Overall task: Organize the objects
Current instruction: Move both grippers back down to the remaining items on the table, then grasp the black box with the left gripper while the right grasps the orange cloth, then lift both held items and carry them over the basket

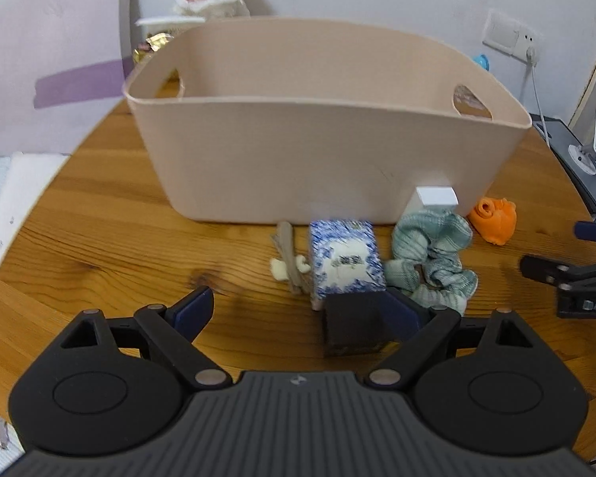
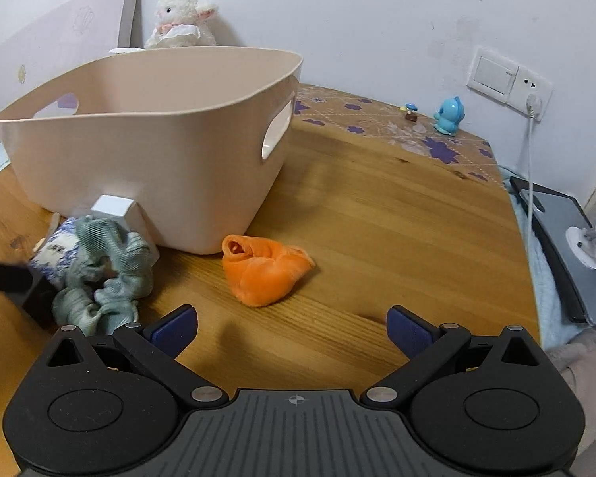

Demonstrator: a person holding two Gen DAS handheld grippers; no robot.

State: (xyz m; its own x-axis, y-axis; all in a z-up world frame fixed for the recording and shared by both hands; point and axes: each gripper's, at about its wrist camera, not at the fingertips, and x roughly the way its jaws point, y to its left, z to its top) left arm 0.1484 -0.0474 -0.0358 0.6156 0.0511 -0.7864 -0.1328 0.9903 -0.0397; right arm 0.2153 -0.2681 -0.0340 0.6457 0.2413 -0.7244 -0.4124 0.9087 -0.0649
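L tool agape, black box by R finger | R tool agape, holds nil | pink bin interior hidden

Beige bin upright; at its six o'clock blue-white box, teal scrunchie, white cube; orange cloth crumpled at four o'clock

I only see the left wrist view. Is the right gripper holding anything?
Observer: No. The right gripper is open and empty.
Operator: Where is the orange cloth from it?
Observer: The orange cloth lies just ahead of it, left of centre, beside the basket's corner.
Operator: Anything behind the basket on that side?
Observer: A blue toy stands there, near the socket.
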